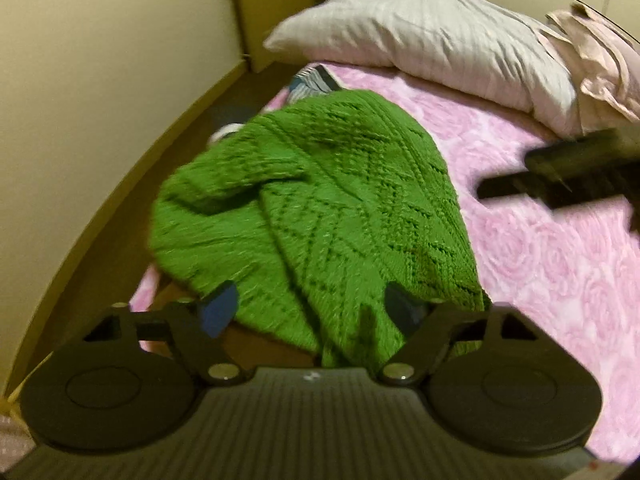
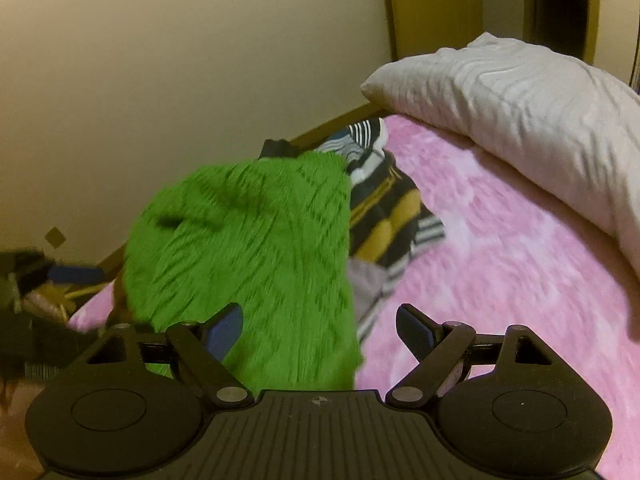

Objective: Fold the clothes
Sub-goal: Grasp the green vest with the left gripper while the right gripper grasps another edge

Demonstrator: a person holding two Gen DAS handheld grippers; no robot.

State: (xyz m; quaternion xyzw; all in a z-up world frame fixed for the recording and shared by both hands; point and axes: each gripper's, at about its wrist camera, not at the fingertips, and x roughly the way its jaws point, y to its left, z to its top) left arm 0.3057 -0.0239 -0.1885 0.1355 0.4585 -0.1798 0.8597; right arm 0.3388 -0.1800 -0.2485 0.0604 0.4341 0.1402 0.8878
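A green knitted sweater point(image 1: 320, 200) lies bunched on the pink bedspread point(image 1: 560, 280) near the bed's left edge. My left gripper point(image 1: 310, 308) is open, its blue-padded fingers point(image 1: 220, 308) wide apart, with the sweater's near edge lying between them. In the right wrist view the sweater point(image 2: 240, 248) is blurred and fills the left half. My right gripper point(image 2: 320, 330) is open too, and the sweater's right edge runs between its fingers. The right gripper's dark body point(image 1: 560, 176) shows blurred at the right of the left wrist view.
A striped black, yellow and white garment point(image 2: 384, 208) lies behind the sweater. A grey-white pillow point(image 2: 520, 112) and a pale pink cloth point(image 1: 600, 60) are at the head of the bed. The wall point(image 2: 160, 80) runs close along the bed's left side.
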